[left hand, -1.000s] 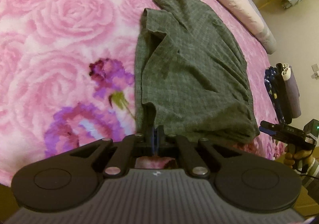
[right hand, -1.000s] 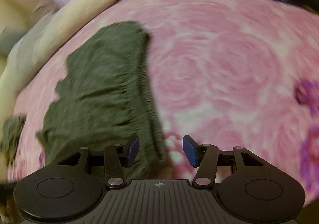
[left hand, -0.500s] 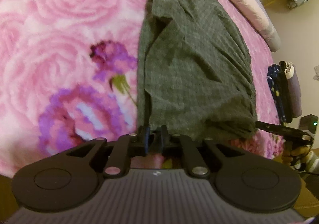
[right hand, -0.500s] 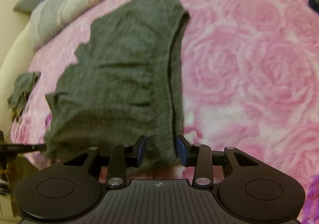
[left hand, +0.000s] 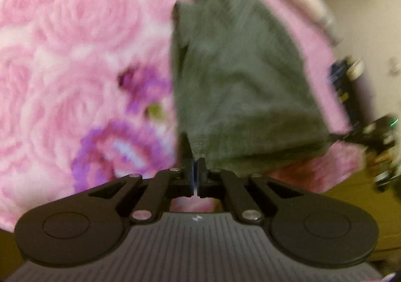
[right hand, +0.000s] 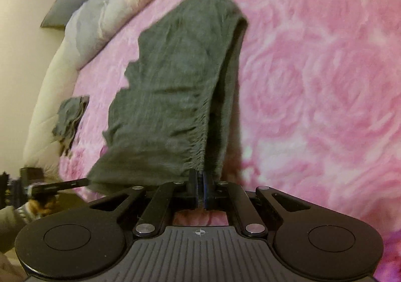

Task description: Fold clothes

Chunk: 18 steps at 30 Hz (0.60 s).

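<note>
Since a second ago, right tongs (right hand: 200, 188) have come together on the near hem corner of the grey-green garment (right hand: 173, 96); left tongs (left hand: 196, 176) stay clamped on the opposite near corner. Holding both corners probably lets the hem lift for a fold away from the tongs. Garment stretches ahead of both tongs on pink rose-print bedspread (right hand: 313, 81); cream duvet (right hand: 50, 106) beyond-left.

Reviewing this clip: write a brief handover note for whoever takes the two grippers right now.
Left gripper: shut on the near corner of the green garment.
Right gripper: shut on the garment's other near corner, at the gathered edge.
The garment's near edge is raised off the pink rose blanket; the far end rests on it.
Done: both near corners are gripped.
Left: probably carry the near edge toward the far end, release, smooth.
</note>
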{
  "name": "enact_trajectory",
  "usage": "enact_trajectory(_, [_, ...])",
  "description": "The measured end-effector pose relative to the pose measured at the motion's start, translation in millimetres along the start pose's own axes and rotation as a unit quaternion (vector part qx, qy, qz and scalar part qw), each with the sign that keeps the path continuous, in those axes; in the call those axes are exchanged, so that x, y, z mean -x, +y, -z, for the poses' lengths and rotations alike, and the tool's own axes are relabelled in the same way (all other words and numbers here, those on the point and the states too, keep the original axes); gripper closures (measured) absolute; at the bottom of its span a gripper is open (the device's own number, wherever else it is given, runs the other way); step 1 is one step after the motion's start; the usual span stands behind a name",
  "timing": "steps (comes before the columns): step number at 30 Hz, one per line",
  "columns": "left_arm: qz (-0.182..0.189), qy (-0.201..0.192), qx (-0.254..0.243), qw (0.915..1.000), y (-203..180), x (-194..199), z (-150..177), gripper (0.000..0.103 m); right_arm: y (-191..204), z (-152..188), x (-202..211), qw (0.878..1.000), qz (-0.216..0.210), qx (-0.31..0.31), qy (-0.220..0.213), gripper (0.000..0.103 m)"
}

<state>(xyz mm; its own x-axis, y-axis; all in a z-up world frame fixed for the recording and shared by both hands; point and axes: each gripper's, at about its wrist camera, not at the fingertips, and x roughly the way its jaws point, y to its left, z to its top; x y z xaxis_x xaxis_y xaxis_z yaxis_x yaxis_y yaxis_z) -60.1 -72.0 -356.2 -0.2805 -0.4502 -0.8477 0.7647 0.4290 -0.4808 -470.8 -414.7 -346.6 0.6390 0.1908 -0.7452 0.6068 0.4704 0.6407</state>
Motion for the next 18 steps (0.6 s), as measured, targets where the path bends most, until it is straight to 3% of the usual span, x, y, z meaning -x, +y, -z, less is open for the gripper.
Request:
enact_trajectory(2, [-0.022,0.003,-0.009,0.9997,-7,-11,8,0.101,1,4,-9,1.0,0.026,-0.004,0.003,0.087])
enact_trajectory(4, [-0.02,-0.007,0.008,0.9997,-6,-5,12,0.095,7,10,-10,0.999,0.039,-0.002,-0.001,0.066])
enact_trajectory(6, [-0.021,-0.014,0.032,0.9992,-2,2,15,0.093,12,19,-2,0.998,0.041,-0.036,-0.022,0.058])
enact_trajectory(12, [-0.024,-0.018,0.039,0.9988,-3,15,14,0.091,18,56,-9,0.982,0.016,-0.182,-0.046,0.059])
enact_trajectory(18, [-0.008,-0.023,0.035,0.9991,-9,14,8,0.091,12,74,-40,0.941,0.001,-0.326,-0.093,0.061])
